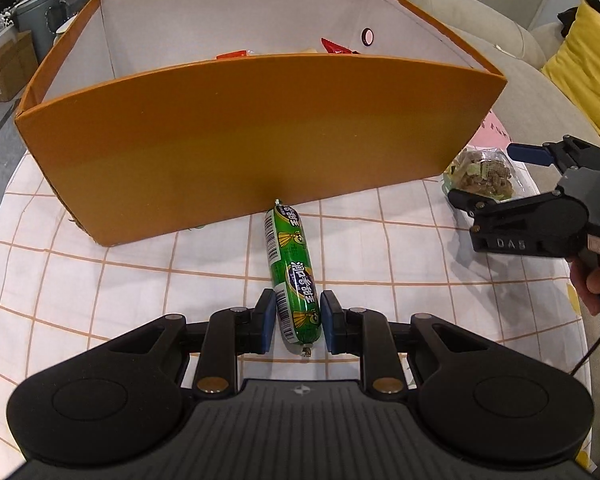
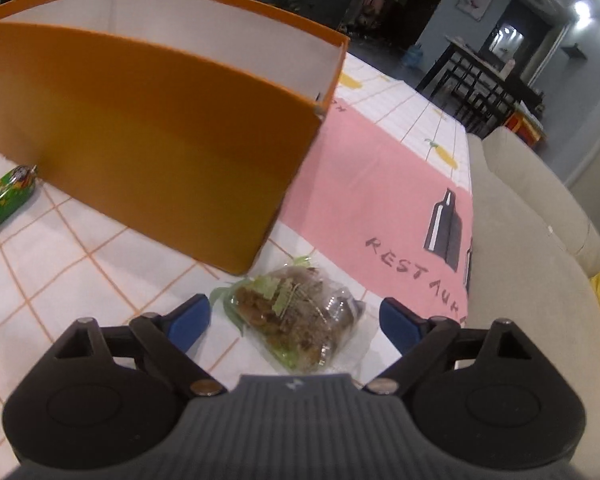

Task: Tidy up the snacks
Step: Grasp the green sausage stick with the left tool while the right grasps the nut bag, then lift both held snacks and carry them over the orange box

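A green sausage stick (image 1: 294, 276) lies on the checked tablecloth, pointing at the orange box (image 1: 260, 140). My left gripper (image 1: 298, 322) has its blue pads on both sides of the sausage's near end, closed against it. A clear bag of brown snack with green bits (image 2: 296, 314) lies by the box's right corner (image 2: 236, 184). My right gripper (image 2: 296, 320) is open, its jaws wide on either side of the bag. It also shows in the left wrist view (image 1: 496, 176) over the bag (image 1: 482, 174). The sausage's tip shows at the left (image 2: 4, 196).
The box holds red and orange snack packets (image 1: 334, 46). A beige sofa (image 2: 532, 248) with a yellow cushion (image 1: 588, 68) runs along the table's right edge. A pink printed cloth panel (image 2: 372, 184) lies right of the box.
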Tool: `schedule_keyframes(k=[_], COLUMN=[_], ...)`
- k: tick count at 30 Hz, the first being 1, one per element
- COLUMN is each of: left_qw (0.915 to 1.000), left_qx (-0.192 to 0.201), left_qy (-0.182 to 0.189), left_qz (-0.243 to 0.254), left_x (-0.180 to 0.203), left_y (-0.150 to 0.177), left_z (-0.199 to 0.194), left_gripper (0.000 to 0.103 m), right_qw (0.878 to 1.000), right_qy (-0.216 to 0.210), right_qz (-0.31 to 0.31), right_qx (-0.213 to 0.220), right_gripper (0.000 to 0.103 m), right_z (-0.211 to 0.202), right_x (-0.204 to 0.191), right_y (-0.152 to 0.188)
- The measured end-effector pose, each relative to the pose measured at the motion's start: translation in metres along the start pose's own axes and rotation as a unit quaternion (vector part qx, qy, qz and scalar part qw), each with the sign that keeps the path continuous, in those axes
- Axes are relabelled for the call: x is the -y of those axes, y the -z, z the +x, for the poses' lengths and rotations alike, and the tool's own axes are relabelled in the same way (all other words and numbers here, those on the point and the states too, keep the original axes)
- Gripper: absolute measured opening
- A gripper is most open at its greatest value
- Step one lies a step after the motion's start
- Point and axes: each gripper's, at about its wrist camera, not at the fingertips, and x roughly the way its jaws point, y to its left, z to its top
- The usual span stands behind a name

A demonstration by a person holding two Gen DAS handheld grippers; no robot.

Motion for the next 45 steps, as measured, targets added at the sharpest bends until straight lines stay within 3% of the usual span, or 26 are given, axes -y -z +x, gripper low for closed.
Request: schedule_keyframes(k=[3, 7, 14, 19, 25, 28, 34, 45], left_qw=[1.0, 1.0, 0.9999, 0.9998, 0.9997, 0.9996, 0.9995, 0.997], left_qx=[-0.007, -0.007, -0.009, -0.004, -0.006, -0.007, 0.0, 0.05], left_qy=[-0.002, -0.003, -0.003, -0.004, -0.018, -0.024, -0.02, 0.02], left_qz=[-0.006, -0.005, -0.011, -0.021, -0.018, -0.013, -0.023, -0.055], left_x=[-0.002, -0.002, -0.002, -0.003, 0.003, 0.006, 0.002, -0.005], left_y=[0.002, 0.003, 0.0, -0.004, -0.009, -0.009, 0.002, 0.019], left_z=[0.0, 0.0, 0.001, 0.002, 0.009, 0.01, 0.002, -0.05], left_gripper=[0.026, 0.026, 0.026, 0.037, 0.038, 0.026, 0.024, 0.024], right_qw=[1.0, 0.998, 0.998, 0.995, 0.986, 0.98, 0.974, 0.967], right_qy=[-0.005, -0.027, -0.019, -0.024, -0.037, -0.047, -0.045, -0.051], right_qz=[0.015, 0.057, 0.063, 0.089, 0.153, 0.188, 0.216, 0.247], right_qx=[-0.007, -0.014, -0.016, -0.027, -0.044, -0.045, -0.05, -0.045], right_gripper=[0.087, 0.074, 0.066, 0.066, 0.066, 0.066, 0.066, 0.066], right_z=[0.003, 0.003, -0.011, -0.029, -0.054, -0.068, -0.086, -0.119], right_x=[0.005, 0.012, -0.004, -0.014, -0.023, -0.029, -0.042, -0.049], right_y=[-0.003, -0.003, 0.005, 0.013, 0.026, 0.036, 0.048, 0.049])
